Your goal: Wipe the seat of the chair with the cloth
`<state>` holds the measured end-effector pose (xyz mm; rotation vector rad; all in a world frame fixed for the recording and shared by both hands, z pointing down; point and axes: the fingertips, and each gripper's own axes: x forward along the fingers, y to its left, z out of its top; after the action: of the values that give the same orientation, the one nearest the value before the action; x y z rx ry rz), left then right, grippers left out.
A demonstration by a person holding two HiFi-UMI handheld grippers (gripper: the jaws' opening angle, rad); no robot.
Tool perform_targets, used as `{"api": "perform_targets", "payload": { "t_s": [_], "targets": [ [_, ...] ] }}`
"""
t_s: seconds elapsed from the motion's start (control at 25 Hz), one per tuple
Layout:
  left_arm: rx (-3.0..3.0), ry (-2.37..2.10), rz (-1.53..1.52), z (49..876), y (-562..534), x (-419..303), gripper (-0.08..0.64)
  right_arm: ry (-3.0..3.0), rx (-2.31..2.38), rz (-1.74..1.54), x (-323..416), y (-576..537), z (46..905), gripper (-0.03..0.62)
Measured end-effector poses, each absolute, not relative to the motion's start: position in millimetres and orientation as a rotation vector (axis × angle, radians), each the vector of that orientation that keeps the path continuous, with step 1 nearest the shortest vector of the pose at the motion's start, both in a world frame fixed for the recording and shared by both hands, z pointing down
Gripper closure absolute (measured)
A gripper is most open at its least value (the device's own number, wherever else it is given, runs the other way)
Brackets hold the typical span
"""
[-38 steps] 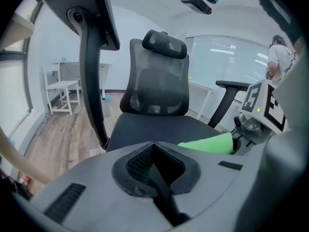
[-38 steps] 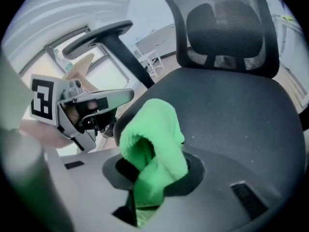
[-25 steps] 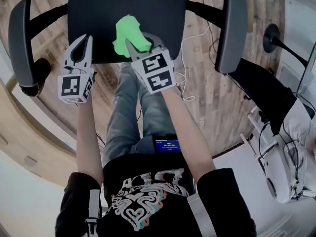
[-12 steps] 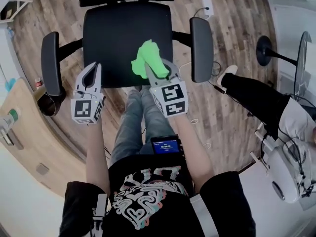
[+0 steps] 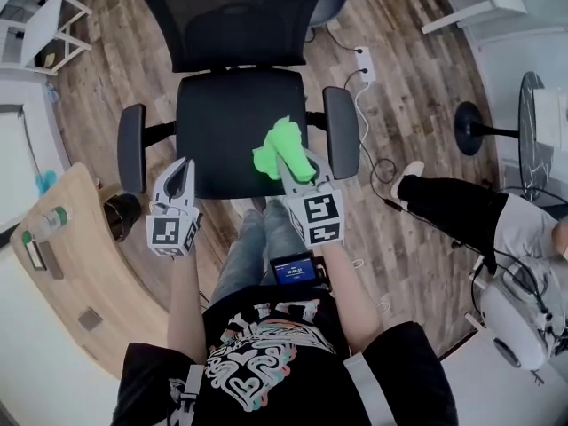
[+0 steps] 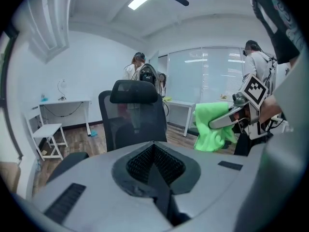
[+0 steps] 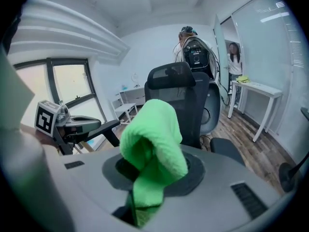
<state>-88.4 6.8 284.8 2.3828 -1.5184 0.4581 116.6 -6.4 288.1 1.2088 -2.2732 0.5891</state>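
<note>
The black office chair has its seat (image 5: 232,131) straight ahead of me, between two armrests. A bright green cloth (image 5: 281,148) bunches over the seat's front right part, held up in the air. My right gripper (image 5: 291,165) is shut on the cloth (image 7: 153,146), which hides its fingertips. The left gripper view shows the cloth (image 6: 208,128) hanging from the right gripper (image 6: 227,120). My left gripper (image 5: 183,169) hovers at the seat's front left corner, shut and holding nothing (image 6: 154,148).
A wooden desk (image 5: 67,273) with a bottle (image 5: 46,224) is at my left, a dark bin (image 5: 119,216) beside it. A seated person's leg (image 5: 448,204) and a black stand base (image 5: 473,130) are at the right. A cable and power strip (image 5: 363,63) lie on the floor.
The view has pulled back and up, so the chair looks smaller and farther. Both grippers have drawn back toward the seat's front edge; the cloth stays in the right one.
</note>
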Motion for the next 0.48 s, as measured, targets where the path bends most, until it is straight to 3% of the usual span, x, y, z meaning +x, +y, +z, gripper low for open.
{"api": "perform_targets", "payload": {
  "t_s": [0.48],
  "targets": [
    [2.474,-1.582,0.426,185,-4,-70,0.56,-2.323,1.345,0.44,156,-15,187,0.492]
  ]
}}
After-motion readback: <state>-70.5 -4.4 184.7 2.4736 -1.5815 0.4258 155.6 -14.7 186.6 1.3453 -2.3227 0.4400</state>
